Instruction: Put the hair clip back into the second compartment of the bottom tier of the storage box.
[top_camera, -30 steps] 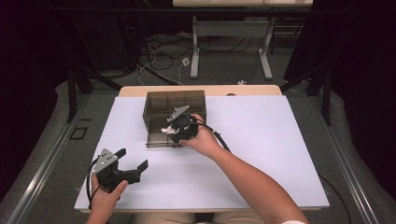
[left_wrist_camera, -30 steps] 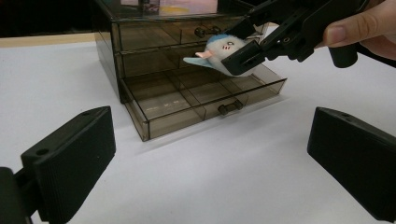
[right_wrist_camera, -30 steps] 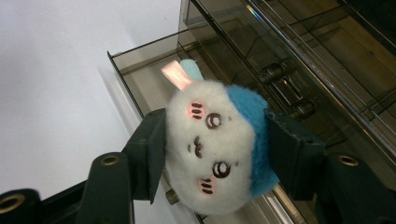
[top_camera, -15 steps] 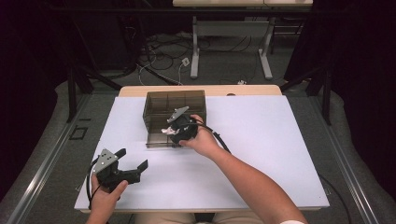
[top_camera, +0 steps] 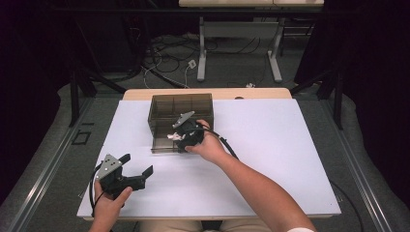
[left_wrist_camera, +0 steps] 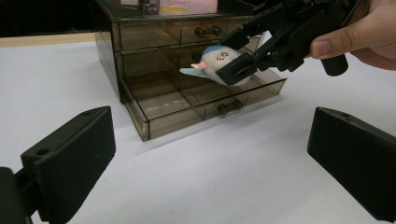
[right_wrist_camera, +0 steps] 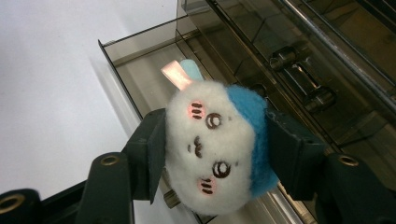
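High view: right gripper (top_camera: 180, 137) clamped on white-and-blue plush toy (top_camera: 174, 137) over pulled-out bottom drawer (top_camera: 162, 143) of smoky plastic drawer box (top_camera: 180, 104); left gripper (top_camera: 140, 169) at 7 o'clock on counter (top_camera: 290, 145), jaws apart, empty. Step judged: placing toy. Next: lower, release.

White-and-blue plush toy (right_wrist_camera: 215, 154) – held above the open bottom drawer (left_wrist_camera: 196, 109); face showing.

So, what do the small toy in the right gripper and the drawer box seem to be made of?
The plush toy looks like soft fleece over stuffing: its white and blue surface is fuzzy and matte, with stitched eyes and cheeks, and it bulges between the pads. The drawer box looks like smoky, see-through hard plastic, probably acrylic: the walls are glossy, thin and straight, and the dividers show through them.
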`<state>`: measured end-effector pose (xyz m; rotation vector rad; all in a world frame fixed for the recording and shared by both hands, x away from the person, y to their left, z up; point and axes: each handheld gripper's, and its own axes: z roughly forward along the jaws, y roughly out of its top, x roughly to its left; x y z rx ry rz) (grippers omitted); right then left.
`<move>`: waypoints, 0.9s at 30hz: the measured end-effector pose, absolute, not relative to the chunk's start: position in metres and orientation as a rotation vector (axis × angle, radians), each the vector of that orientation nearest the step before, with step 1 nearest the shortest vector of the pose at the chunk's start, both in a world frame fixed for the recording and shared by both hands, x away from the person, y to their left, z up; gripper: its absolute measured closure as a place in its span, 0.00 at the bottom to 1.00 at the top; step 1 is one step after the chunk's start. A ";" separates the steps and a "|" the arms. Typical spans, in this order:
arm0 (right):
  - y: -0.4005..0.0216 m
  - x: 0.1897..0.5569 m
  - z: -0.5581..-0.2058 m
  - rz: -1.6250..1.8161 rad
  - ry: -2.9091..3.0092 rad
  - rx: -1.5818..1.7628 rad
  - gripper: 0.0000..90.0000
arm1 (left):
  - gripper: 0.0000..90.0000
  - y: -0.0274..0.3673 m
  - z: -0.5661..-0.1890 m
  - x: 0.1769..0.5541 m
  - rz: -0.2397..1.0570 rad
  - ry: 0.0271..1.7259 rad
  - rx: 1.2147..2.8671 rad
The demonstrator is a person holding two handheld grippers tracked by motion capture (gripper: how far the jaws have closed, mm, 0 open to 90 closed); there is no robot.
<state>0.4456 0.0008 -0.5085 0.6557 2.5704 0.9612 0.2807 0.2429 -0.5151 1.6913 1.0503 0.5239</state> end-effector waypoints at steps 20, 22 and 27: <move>-0.001 0.449 -0.509 0.957 2.567 0.674 0.39 | 0.02 0.242 -0.515 0.281 0.523 1.049 1.691; -0.002 0.449 -0.508 0.956 2.567 0.673 0.38 | 0.02 0.242 -0.516 0.281 0.527 1.049 1.687; -0.003 0.448 -0.506 0.962 2.557 0.684 0.36 | 0.02 0.242 -0.516 0.281 0.527 1.050 1.687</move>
